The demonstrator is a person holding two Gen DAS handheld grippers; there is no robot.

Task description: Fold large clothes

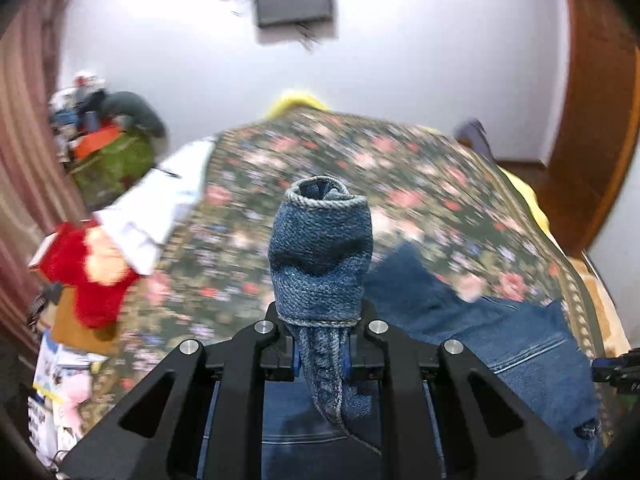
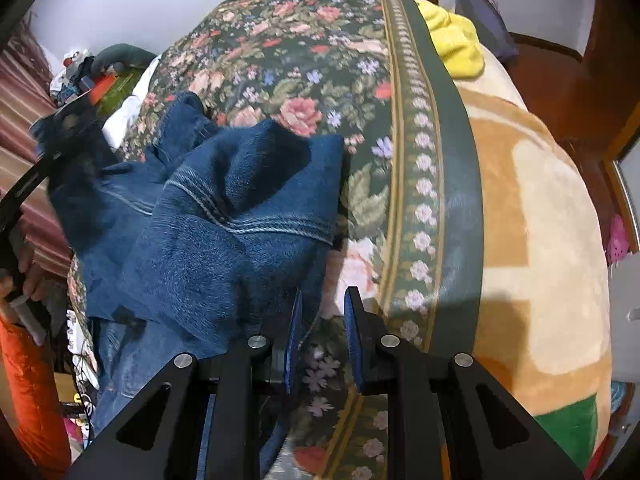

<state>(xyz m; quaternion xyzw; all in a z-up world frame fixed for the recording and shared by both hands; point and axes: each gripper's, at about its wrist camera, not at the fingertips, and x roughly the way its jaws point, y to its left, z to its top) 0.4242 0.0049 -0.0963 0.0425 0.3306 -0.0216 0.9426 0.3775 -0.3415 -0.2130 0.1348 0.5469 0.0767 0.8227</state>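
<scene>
A pair of blue jeans point(image 2: 224, 216) lies crumpled on the floral bedspread point(image 2: 320, 52). My left gripper point(image 1: 320, 356) is shut on the jeans; a bunched fold of denim point(image 1: 320, 256) sticks up between its fingers, held above the bed. The rest of the jeans point(image 1: 500, 340) spreads to the right in the left wrist view. My right gripper point(image 2: 322, 308) is open and empty, its fingertips just right of the jeans' edge, over the bedspread. The left gripper point(image 2: 68, 132) shows blurred at the far left of the right wrist view.
A white garment point(image 1: 160, 208) and a red cloth point(image 1: 88, 276) lie at the bed's left edge. A yellow cloth point(image 2: 456, 36) and an orange and cream blanket point(image 2: 540, 220) lie on the right. A clutter pile point(image 1: 104, 132) sits by the wall.
</scene>
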